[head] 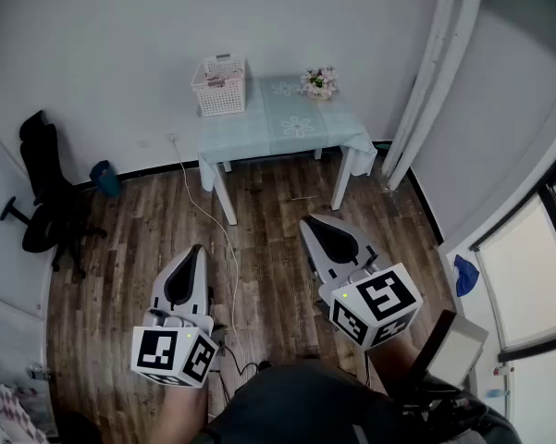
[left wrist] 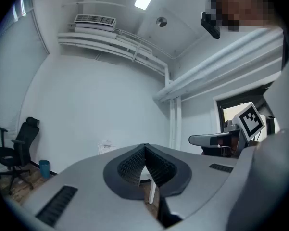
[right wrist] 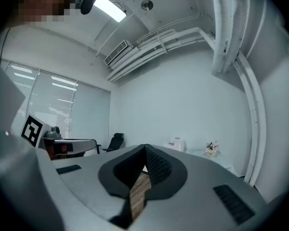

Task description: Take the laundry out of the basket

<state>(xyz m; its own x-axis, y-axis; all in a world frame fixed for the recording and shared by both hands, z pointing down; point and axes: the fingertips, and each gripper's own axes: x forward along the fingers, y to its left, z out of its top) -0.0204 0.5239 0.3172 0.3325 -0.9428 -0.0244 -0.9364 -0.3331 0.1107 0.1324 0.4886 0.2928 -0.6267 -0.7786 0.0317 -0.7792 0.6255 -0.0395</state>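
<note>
Head view looks steeply down toward the far basket; both gripper views, lower, share it.

The basket is white latticed plastic. The tablecloth is pale, matt fabric. The floor is dark wood planking, faintly glossy. The left gripper and right gripper have smooth matt grey plastic shells with ribbed black pads.

- The basket is small and white with openwork sides. It stands upright on the far left corner of the table ahead of me, close against the wall.
- The laundry lies inside it, a pinkish heap below the rim. I cannot make out single pieces.
</note>
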